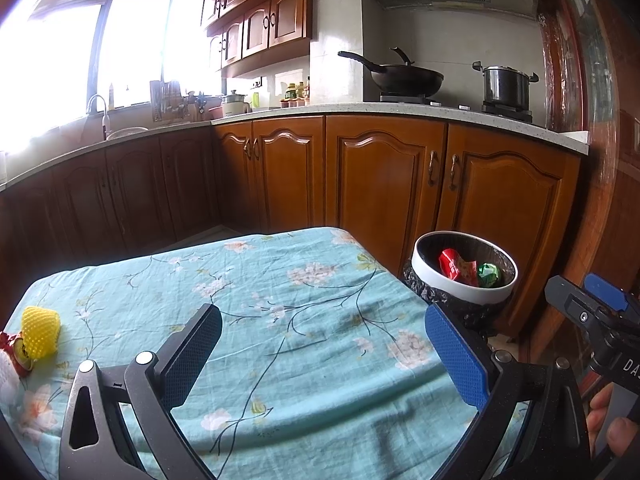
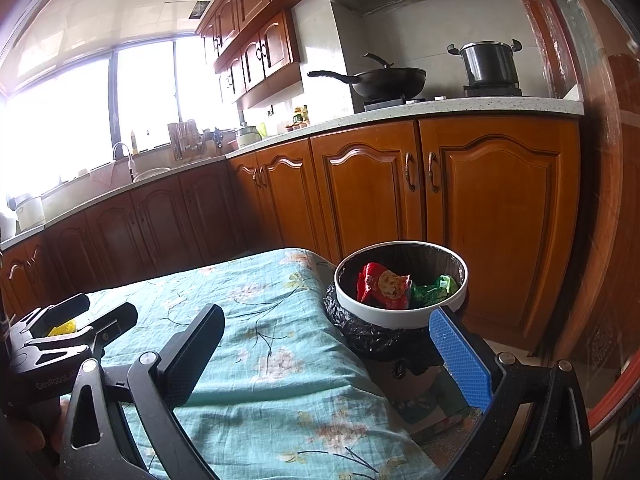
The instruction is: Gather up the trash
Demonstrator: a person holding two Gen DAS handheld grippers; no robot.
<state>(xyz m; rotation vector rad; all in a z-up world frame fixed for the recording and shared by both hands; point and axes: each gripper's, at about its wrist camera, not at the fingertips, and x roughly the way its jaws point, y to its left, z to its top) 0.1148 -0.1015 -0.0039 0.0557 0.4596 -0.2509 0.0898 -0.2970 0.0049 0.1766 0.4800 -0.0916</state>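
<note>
A kitchen with brown wooden cabinets surrounds a tabletop (image 1: 312,320) draped in a teal floral cloth. Just beside its right edge stands a white-rimmed trash bin (image 2: 400,318) with a black liner, holding red and green wrappers (image 2: 384,286). Both the left tool (image 1: 324,344) and the right tool (image 2: 332,344) are spread wide and empty. Only the left view shows a yellow foam net (image 1: 40,332) on the tabletop's left edge.

Teal floral tablecloth (image 1: 280,320), yellow foam net (image 1: 40,332), white-rimmed bin (image 2: 400,318) holding red and green wrappers.
</note>
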